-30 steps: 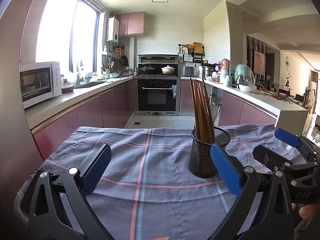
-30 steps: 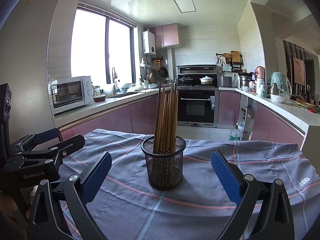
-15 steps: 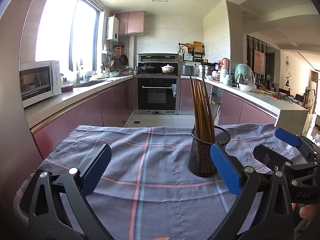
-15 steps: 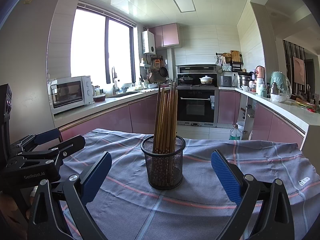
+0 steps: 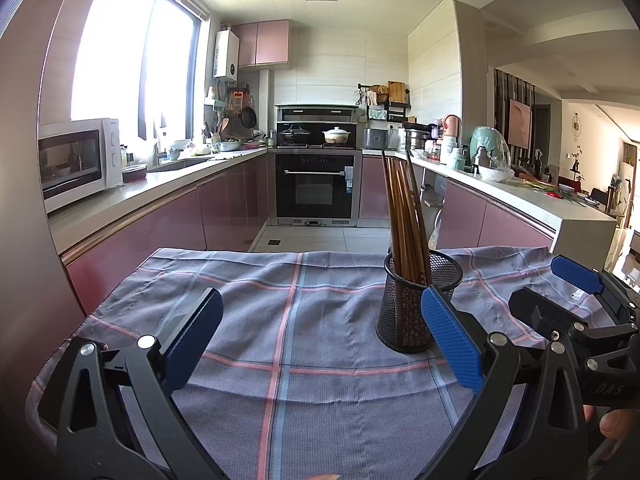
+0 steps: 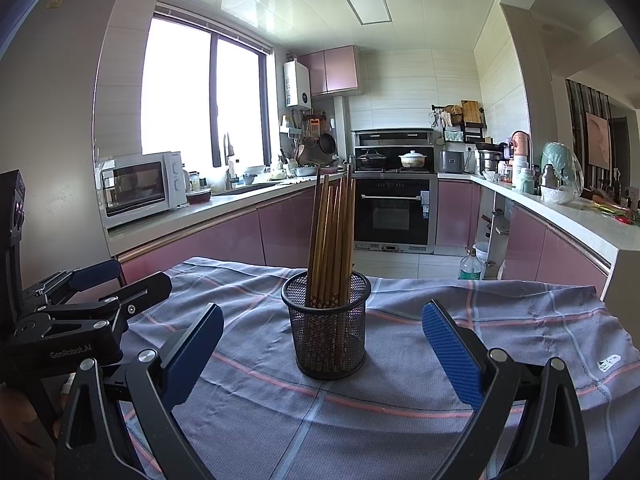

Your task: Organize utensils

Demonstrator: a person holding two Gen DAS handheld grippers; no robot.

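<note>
Here left gripper (image 5: pixel 320 336) and right gripper (image 6: pixel 322 344) level over cloth (image 6: pixel 400 420), jaws wide, empty, facing chopstick holder (image 6: pixel 329 332).

Chopsticks (image 6: pixel 330 240): lower ends only dimly seen through mesh cup (image 6: pixel 329 336). Left view: blue finger (image 5: pixel 450 336) covers cup's right base. Cloth (image 5: pixel 288 320) cut by bottom edge; tabletop hidden under it. Thumb (image 5: pixel 614 426) cropped at right. Countertop clutter (image 6: pixel 520 168) too small to identify.

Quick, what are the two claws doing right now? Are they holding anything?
Left claw: open, holding nothing, over the checked grey-blue cloth.
Right claw: open, holding nothing, facing the black mesh cup of brown wooden chopsticks.
</note>
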